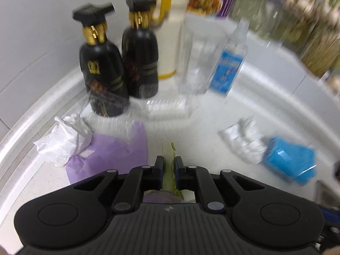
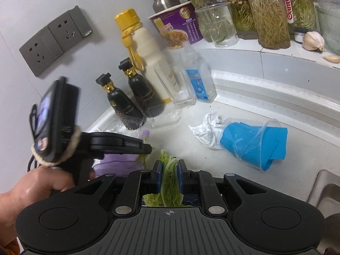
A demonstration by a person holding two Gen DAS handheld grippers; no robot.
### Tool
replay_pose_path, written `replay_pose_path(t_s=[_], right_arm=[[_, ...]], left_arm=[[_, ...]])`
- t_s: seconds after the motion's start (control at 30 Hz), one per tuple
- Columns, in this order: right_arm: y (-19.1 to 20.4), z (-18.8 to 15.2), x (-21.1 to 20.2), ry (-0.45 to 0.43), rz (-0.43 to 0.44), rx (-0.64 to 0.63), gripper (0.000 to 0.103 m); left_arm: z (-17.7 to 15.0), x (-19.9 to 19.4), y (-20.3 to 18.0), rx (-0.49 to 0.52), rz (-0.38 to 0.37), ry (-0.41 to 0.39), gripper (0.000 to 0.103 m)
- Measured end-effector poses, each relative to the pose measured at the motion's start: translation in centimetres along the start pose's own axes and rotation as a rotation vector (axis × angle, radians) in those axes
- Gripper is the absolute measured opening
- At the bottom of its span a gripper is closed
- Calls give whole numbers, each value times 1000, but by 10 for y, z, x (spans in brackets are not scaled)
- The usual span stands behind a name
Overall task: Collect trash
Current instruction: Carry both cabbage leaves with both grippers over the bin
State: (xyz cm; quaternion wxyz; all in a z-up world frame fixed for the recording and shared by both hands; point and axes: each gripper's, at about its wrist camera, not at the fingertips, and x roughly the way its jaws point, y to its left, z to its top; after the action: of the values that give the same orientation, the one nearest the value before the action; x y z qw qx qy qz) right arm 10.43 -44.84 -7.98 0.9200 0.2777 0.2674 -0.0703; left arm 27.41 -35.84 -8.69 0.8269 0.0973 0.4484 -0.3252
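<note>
Cabbage leaf [image 2: 170, 180], pale green, crinkled, clamped in right gripper [image 2: 170, 167]; left gripper [image 1: 169, 163] pinches leaf strip [image 1: 169, 170]. "Gamen" tube [image 2: 290, 6] on ledge.

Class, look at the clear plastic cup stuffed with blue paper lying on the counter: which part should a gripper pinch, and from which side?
Probably the open rim of the cup, approached from the right: it lies on its side, mouth facing right, thin wall exposed.

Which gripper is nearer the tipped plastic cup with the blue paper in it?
Right. The right gripper, shut on a cabbage leaf, sits just beside the cup. The left gripper is farther off, over the purple bag.
</note>
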Motion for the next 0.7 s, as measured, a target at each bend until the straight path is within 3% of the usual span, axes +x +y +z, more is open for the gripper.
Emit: replay_pose_path(t_s=[0.2,0.43,0.7], right_arm=[[8,3,-12,-21,8,-2,14],[30,4,-29,-44,24,-34,14],[64,5,-55,-66,51,-86,14]], left_arm=[[-1,-51,8,-33,-100,-121,9],[2,-100,24,-72,-160,-246,9],[-4,-146,38,-109,-195,-315,9]])
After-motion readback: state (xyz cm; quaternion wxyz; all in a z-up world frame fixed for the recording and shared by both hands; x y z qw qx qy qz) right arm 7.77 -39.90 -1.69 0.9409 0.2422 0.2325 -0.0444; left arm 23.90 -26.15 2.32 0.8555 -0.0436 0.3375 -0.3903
